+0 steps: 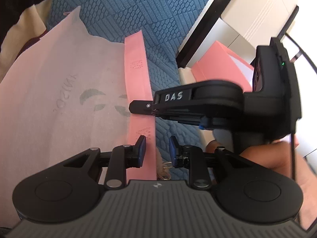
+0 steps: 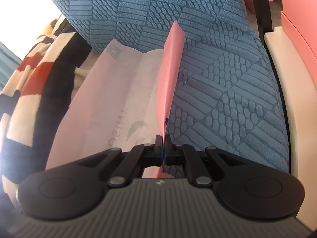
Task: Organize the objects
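A pale pink fabric bag with faint green print lies on a blue textured cushion. A darker pink strap runs along its right edge. My right gripper reaches in from the right, shut on this strap. In the right wrist view the strap stands on edge, pinched in the right gripper, with the bag spreading left. My left gripper is open near the strap's lower end. Its left pad overlaps the strap without squeezing it.
A striped orange, black and cream blanket lies left of the bag. Right of the cushion are a cream frame, a pink box and a cream cabinet. A person's hand holds the right gripper.
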`<state>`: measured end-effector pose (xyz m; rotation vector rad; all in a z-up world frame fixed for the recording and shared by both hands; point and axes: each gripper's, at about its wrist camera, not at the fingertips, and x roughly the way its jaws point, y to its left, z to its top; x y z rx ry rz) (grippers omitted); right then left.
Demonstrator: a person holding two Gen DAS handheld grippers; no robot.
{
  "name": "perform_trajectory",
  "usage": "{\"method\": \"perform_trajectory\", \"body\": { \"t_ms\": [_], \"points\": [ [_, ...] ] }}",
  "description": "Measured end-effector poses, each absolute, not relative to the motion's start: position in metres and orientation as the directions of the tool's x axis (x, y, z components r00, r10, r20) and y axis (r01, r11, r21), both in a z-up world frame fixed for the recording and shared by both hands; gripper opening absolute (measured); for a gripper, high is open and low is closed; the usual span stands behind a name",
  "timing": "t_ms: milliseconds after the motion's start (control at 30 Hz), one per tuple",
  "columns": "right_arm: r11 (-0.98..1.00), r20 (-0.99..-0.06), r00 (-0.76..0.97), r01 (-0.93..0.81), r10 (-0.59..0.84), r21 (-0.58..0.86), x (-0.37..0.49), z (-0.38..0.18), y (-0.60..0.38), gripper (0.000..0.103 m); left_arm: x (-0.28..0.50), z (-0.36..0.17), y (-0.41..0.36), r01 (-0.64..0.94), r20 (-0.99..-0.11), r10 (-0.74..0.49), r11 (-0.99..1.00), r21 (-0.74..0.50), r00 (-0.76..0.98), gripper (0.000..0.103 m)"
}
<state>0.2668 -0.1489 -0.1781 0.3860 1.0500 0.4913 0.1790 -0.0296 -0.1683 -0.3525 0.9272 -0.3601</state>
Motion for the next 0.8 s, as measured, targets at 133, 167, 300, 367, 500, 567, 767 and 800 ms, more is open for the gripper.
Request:
{"method": "perform_trajectory", "body": {
  "t_ms": [133,167,300,367,500,567,767,800],
  "points": [
    [0.809,-0.711,0.403,-0.165,0.577,0.564,0.267,-0.181,-0.156,0.005,0.18,-0.173,-0.037,0.16,-0.743,-0.387,0.919,-0.361,0.547,0.028],
    [0.808,-0.709,0.405,-0.16,0.578,0.568,0.267,-0.181,-0.156,0.005,0.18,-0.174,-0.038,0.164,-0.747,-0.384,0.921,-0.354,0.543,0.028],
    [0.811,-0.711,0.411,-0.147,0.571,0.566,0.266,-0.18,-0.158,0.005,0.175,-0.177,-0.038,0.179,-0.75,-0.359,0.933,-0.314,0.555,0.021],
    [0.818,-0.715,0.418,-0.148,0.561,0.555,0.266,-0.18,-0.157,0.005,0.175,-0.177,-0.033,0.161,-0.742,-0.367,0.928,-0.337,0.561,0.014],
    [0.811,-0.702,0.428,-0.155,0.569,0.564,0.267,-0.177,-0.157,0.01,0.175,-0.178,-0.008,0.069,-0.704,-0.431,0.875,-0.48,0.564,0.009],
    [0.814,-0.693,0.445,-0.176,0.567,0.553,0.265,-0.172,-0.154,0.016,0.175,-0.181,0.007,0.019,-0.681,-0.47,0.83,-0.558,0.562,0.007],
    [0.774,-0.608,0.501,-0.237,0.616,0.588,0.261,-0.157,-0.155,0.026,0.175,-0.197,0.046,-0.125,-0.599,-0.555,0.665,-0.736,0.577,0.006],
    [0.768,-0.598,0.506,-0.242,0.621,0.593,0.26,-0.156,-0.155,0.026,0.175,-0.199,0.049,-0.139,-0.591,-0.563,0.646,-0.751,0.578,0.006]
  ]
}}
